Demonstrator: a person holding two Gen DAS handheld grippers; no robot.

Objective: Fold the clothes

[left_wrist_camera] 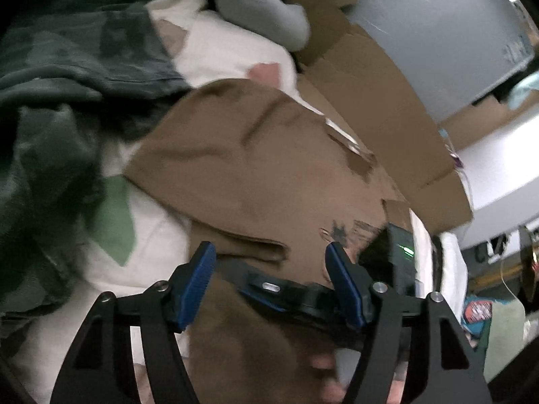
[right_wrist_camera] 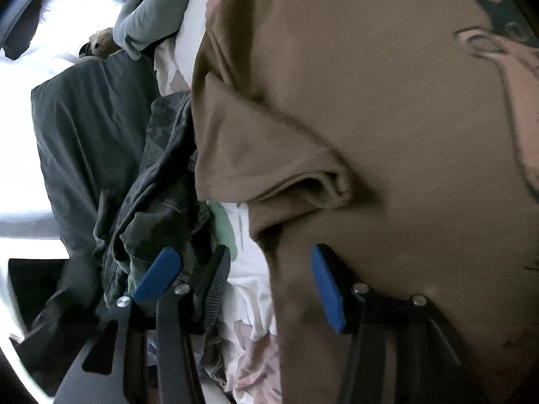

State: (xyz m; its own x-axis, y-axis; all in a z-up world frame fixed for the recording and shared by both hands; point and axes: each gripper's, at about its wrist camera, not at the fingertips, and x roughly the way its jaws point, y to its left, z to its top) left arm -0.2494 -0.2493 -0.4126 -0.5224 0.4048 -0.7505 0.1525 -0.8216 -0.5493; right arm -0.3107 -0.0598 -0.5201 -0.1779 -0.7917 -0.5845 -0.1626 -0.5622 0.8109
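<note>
Brown shirt [left_wrist_camera: 242,168] lies spread over the white patterned bedsheet [left_wrist_camera: 141,235], its printed graphic [left_wrist_camera: 350,232] toward the cardboard side. Left gripper [left_wrist_camera: 269,262] is angled down over the shirt's near part, jaws apart, blue pads [left_wrist_camera: 198,279] clear of the cloth; nothing is held. A second black device lies across the fabric between those fingers; what it is cannot be told. Right gripper [right_wrist_camera: 249,269] is likewise spread wide, one finger over the sheet, the other against the shirt's edge [right_wrist_camera: 286,252]; no cloth is pinched. A folded sleeve ridge [right_wrist_camera: 313,185] stands up mid-garment.

Open sheet shows only in a narrow strip between the shirt and the camouflage garment [left_wrist_camera: 60,107], which lies crumpled just beside it. Flattened cardboard [left_wrist_camera: 387,107] borders the far edge. A grey sleeve [left_wrist_camera: 262,3] rests at the far side.
</note>
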